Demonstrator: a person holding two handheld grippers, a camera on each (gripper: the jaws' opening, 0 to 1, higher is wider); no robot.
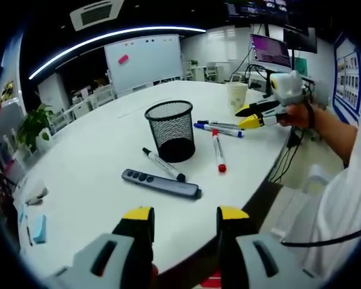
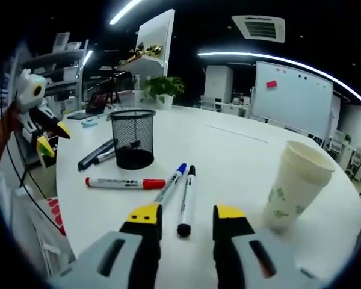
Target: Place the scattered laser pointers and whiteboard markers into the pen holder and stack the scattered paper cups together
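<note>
A black mesh pen holder stands upright mid-table. In the left gripper view, a grey laser pointer and a black marker lie in front of it, with a red marker to its right. Beyond that lie a blue marker and another marker. My left gripper is open and empty near the table edge. My right gripper is open, just short of a black-capped marker. Beside it lie the blue marker and red marker. A paper cup stands upright.
The round white table curves off close to both grippers. Blue sticky notes and small items lie at its left edge. A whiteboard, a plant, chairs and a monitor stand beyond. A person's arm holds the right gripper.
</note>
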